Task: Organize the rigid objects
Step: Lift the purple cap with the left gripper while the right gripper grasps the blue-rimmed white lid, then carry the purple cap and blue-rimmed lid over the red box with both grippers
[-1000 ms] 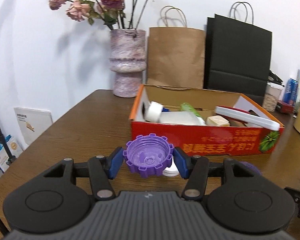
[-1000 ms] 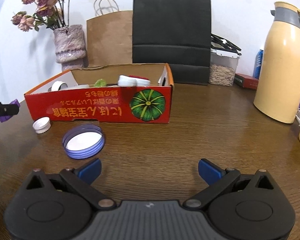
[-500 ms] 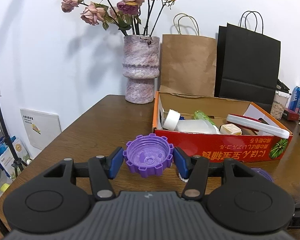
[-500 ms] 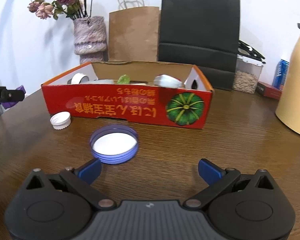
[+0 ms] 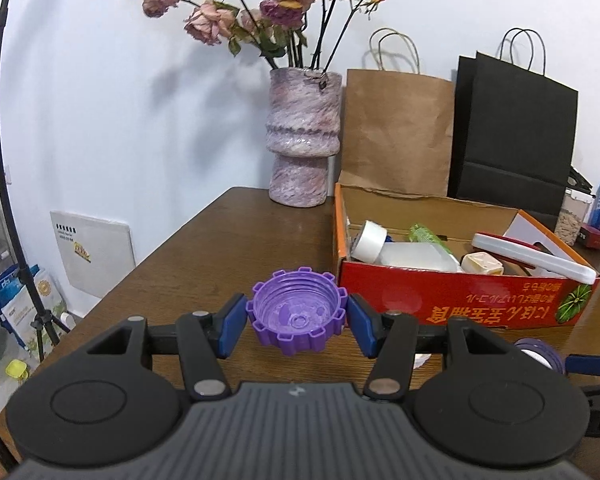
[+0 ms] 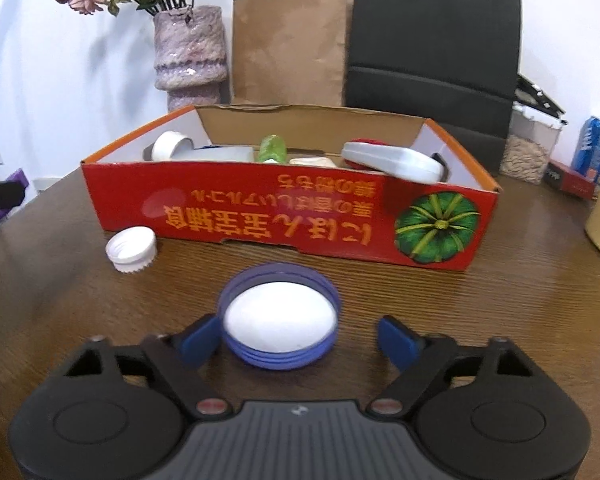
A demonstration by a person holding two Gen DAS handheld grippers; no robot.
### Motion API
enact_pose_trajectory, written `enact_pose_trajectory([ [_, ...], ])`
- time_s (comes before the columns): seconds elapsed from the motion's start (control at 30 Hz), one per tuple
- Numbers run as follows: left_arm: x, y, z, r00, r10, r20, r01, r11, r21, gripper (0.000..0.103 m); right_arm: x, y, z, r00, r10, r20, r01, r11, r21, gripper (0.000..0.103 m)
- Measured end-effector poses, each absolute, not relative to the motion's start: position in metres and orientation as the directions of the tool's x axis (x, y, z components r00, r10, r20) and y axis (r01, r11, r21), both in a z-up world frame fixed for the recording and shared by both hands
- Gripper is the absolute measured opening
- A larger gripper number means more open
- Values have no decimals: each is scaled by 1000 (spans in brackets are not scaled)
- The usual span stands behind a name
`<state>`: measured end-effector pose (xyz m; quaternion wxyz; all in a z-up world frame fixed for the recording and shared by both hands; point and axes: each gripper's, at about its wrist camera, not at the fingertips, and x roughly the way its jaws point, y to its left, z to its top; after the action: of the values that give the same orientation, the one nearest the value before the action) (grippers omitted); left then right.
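Dark wood table (image 6: 520,312) fills both views, with a white wall behind. Nearest in the left wrist view, the left gripper (image 5: 297,317) clamps a purple cap (image 5: 298,311) between its blue pads, one pad touching each side. That cap is translucent, open side up, with square teeth round its rim and thread rings inside; it is held above the table, short of the box. The gripper points level across the table towards the vase.

In the right wrist view, the right gripper (image 6: 298,340) sits low over the table, jaws spread wide. A blue lid (image 6: 279,322) lies flat on the wood between them, closer to the left pad, which looks just beside its rim; whether they touch is unclear. It is a shallow ring with a white liner, open side up. Left of it and farther on, a white cap (image 6: 131,249) rests on the table just beside the front wall of the red box (image 6: 260,216).

Inside that box lie a tape roll (image 6: 168,147), a green bottle (image 6: 273,149) and other pieces. Behind it stand a vase (image 5: 303,136) of dried roses, a brown bag (image 5: 396,132) and a black bag (image 5: 516,128).
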<state>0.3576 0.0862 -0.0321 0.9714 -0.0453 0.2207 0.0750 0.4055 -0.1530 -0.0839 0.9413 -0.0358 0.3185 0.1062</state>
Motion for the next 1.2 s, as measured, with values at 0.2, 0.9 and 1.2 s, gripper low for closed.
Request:
enact_pose_trajectory([
  [0.2,362,84,-37,882,125,-454,-164,985,-46,56,404,-147,-80,785,235,-573,-278,961,13,65],
  [0.9,380,68,-38,876,146,-461,-162,987,5,56,396,-149,-48,850,327,-414,-363,932,-8,65],
  [1.2,388,51,-16,907,134,-400,-149,989,-8,56,401,-154,-29,883,319,-344,-351,936,-32,65],
])
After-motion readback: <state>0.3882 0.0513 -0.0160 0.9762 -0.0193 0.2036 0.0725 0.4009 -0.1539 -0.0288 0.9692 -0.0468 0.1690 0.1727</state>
